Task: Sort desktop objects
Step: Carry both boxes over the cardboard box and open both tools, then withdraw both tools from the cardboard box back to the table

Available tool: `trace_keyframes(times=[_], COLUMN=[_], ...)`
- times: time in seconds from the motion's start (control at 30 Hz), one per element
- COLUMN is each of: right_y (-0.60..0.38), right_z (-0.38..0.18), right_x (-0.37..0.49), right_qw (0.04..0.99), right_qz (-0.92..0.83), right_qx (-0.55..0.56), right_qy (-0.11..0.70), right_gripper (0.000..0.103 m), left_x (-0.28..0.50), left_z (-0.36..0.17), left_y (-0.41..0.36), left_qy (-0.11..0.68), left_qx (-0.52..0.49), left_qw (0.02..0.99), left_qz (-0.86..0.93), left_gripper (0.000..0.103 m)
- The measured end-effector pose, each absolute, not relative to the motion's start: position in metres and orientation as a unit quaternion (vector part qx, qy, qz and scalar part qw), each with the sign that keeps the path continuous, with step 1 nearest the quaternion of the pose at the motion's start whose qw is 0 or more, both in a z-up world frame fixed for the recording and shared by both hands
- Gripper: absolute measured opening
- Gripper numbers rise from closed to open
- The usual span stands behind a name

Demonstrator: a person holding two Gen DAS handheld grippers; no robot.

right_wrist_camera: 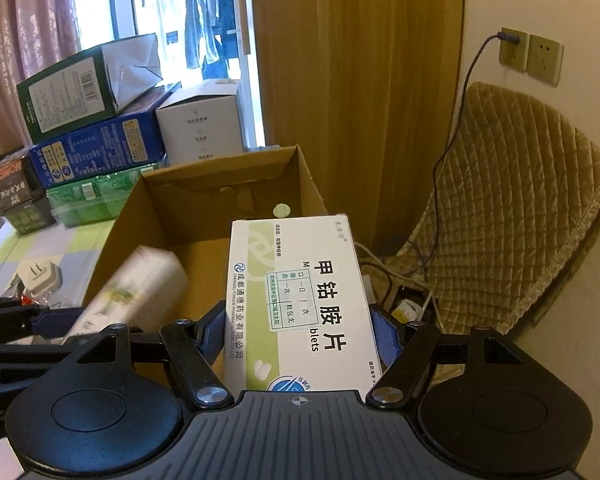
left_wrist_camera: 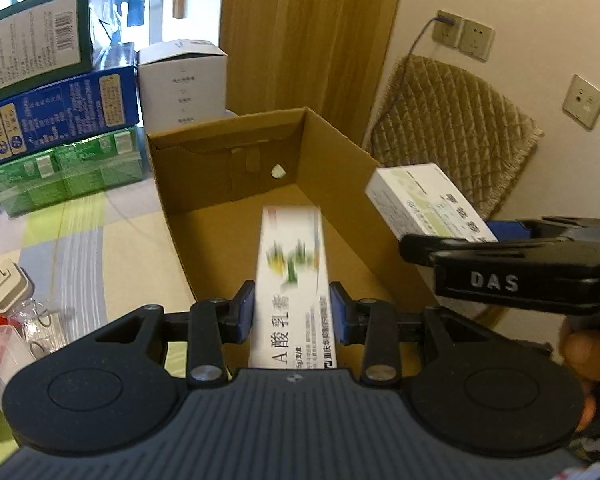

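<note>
cardboard box (left_wrist_camera: 340,168) waits below both loads: left hand-held gripper (left_wrist_camera: 292,308) pinching ointment carton (left_wrist_camera: 290,264), right hand-held gripper (right_wrist_camera: 296,336) pinching tablet box (right_wrist_camera: 300,300); next, release inside.

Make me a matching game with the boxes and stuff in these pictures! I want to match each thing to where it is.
Things:
1. long cream box
2. tablet box
3. blue box
4. white plug

Places:
A. lying on the table
B. in the left hand-held gripper
C. in the stack, under the dark green box
D. in the right hand-held gripper

Pairs: 1-B, 2-D, 3-C, 4-A
</note>
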State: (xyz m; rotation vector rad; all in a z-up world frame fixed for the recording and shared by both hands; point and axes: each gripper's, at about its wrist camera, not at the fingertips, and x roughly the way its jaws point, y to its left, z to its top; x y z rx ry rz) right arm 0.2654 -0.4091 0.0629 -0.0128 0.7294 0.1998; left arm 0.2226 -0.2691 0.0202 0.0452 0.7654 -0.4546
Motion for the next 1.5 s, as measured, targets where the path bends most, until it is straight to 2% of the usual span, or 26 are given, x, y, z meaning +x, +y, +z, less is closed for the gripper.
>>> trace_keyframes(times=[0.03,0.6,0.77,1.1,1.5], right_y=[-0.409,-0.377,-0.374,-0.362,-0.321], right_z=[0.063,0.056,0.059,0.074,0.093], right_x=[0.265,0.275,0.27,0.217,0.16], right_qw=[0.929,0.92,0.924,0.924,0.923], right_qz=[0.098,0.131,0.128,0.144,0.184], right_qx=[-0.007,-0.001,0.002,0.01,0.001], right_qy=[0.356,0.369,0.36,0.355,0.337], right_gripper=[0.069,0.07,0.079,0.081,0.09], left_x=[0.224,0.192,0.181,0.143,0.087], left_z=[0.021,0.049,0.047,0.047,0.05], left_y=[-0.269,-0.2,-0.184,-0.151,-0.101], left_qy=[0.369,0.345,0.348,0.355,0.357], left_qx=[0.022,-0.011,-0.018,-0.033,-0.038], left_qw=[0.904,0.921,0.922,0.923,0.927], left_qz=[-0.215,-0.179,-0.168,-0.143,-0.104], left_gripper=[0.044,0.044,0.044,0.045,0.057])
